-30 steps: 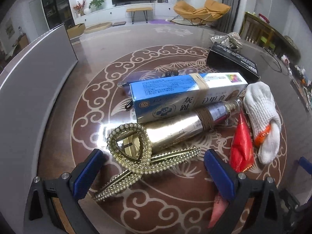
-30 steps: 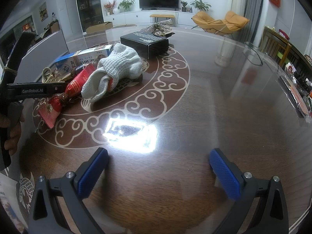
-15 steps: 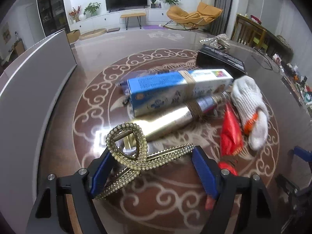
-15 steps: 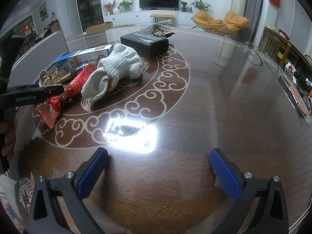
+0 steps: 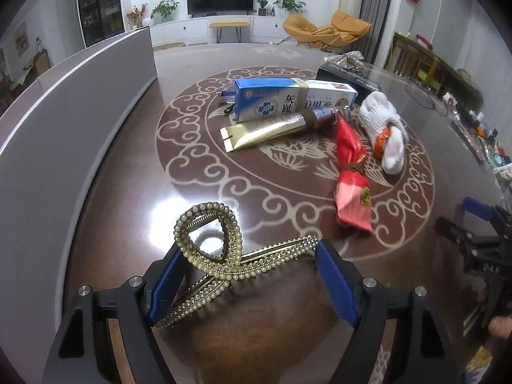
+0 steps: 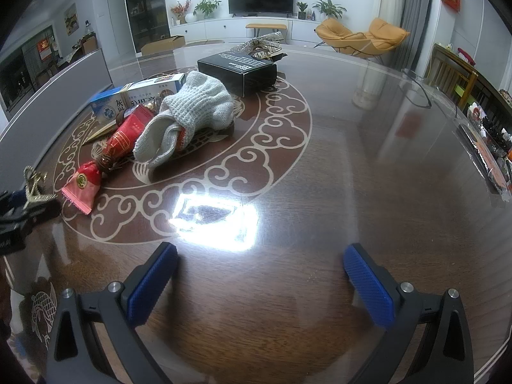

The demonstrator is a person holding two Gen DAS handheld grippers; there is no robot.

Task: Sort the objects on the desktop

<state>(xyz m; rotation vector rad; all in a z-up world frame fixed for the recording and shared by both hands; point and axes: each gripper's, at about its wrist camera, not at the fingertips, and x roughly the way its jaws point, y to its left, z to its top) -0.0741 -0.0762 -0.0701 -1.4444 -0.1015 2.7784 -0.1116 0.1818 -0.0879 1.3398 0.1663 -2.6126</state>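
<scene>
left wrist view: left gripper [image 5: 251, 280] tight on pearl hair clip [image 5: 224, 252], right gripper [image 6: 260, 283] wide, empty.

Between my left gripper's [image 5: 248, 275] pads sits the pearl-studded gold hair clip [image 5: 224, 256]. Beyond it on the dark wooden table [image 5: 134, 166]: the blue-and-white carton [image 5: 288, 102] behind the gold tube [image 5: 272, 128], red sachet [image 5: 350, 172] and white knitted glove [image 5: 384, 131] to their right.
</scene>
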